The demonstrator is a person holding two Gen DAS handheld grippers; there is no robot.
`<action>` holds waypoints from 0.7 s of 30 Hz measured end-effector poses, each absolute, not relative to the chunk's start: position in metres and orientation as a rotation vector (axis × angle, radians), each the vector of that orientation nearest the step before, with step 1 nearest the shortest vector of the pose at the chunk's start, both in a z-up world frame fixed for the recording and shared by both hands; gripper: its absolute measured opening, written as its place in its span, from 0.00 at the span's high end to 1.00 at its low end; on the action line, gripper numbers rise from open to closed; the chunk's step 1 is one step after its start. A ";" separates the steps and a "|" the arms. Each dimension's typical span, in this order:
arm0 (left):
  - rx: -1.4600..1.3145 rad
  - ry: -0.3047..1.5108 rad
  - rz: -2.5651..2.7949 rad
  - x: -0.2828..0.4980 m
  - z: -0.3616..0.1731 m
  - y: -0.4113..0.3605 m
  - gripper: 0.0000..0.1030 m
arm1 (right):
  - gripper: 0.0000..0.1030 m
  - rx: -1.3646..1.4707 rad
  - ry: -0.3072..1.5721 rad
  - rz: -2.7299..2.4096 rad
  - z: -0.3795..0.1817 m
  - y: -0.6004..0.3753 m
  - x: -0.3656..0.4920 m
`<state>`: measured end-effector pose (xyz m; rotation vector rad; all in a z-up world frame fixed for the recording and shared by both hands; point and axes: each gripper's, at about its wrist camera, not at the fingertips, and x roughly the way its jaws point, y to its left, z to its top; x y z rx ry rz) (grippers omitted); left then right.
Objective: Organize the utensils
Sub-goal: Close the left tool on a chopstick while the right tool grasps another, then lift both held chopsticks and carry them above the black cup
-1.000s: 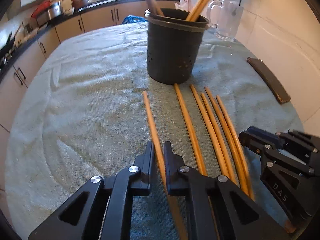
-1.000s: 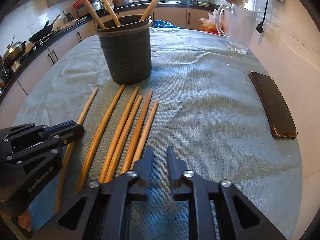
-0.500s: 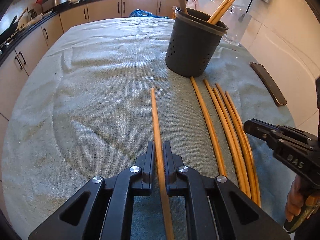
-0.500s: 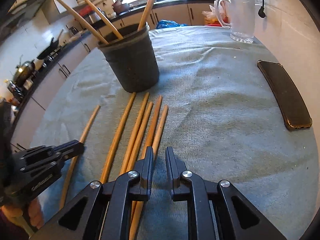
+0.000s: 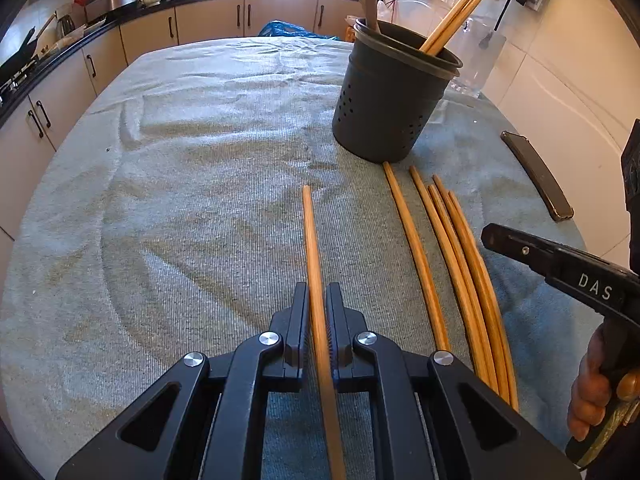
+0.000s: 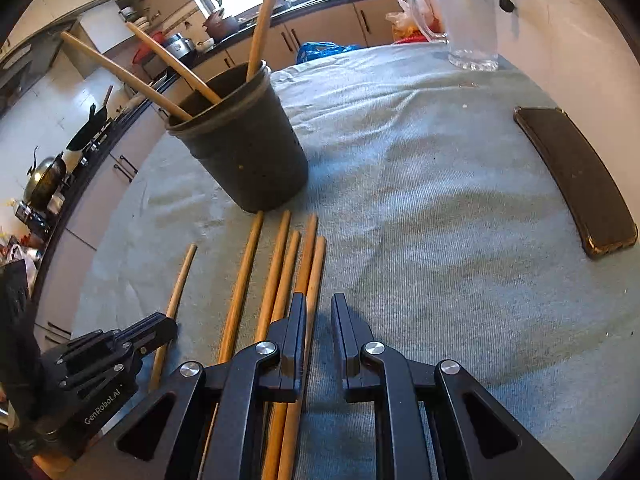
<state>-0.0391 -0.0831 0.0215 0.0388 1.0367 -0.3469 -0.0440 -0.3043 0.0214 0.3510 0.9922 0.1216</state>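
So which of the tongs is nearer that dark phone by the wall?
Right. The right tongs sit just past the bunched chopsticks, on the phone side; the left tongs grip the lone chopstick farthest from it.

The long wooden stick (image 5: 316, 280) clamped in the left gripper (image 5: 318, 320) now lies apart from the other five sticks (image 5: 460, 272), angled leftward.

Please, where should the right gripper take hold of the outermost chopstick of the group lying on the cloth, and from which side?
Probably at the near part of the outermost chopstick, coming from above with the right gripper and one finger on its free side. That side faces bare cloth; the other touches its neighbour, so the inner finger must wedge between them.
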 end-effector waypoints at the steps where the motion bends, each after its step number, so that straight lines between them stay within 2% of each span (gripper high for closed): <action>1: 0.039 1.035 -0.345 -0.039 0.021 -0.083 0.92 | 0.87 0.341 1.000 0.127 0.021 -0.301 -0.042; 8: 0.040 1.034 -0.339 -0.035 0.022 -0.087 0.92 | 0.87 0.262 1.027 0.060 0.019 -0.286 -0.035; 10: 0.024 1.042 -0.347 -0.036 0.022 -0.084 0.92 | 0.91 0.257 1.051 0.048 0.017 -0.289 -0.034; 17: -0.095 1.143 -0.399 -0.034 0.022 -0.058 0.92 | 0.92 0.183 1.103 0.048 0.020 -0.314 -0.050; 21: -0.068 1.155 -0.391 -0.026 0.024 -0.063 0.92 | 0.92 0.134 1.132 0.028 0.020 -0.325 -0.055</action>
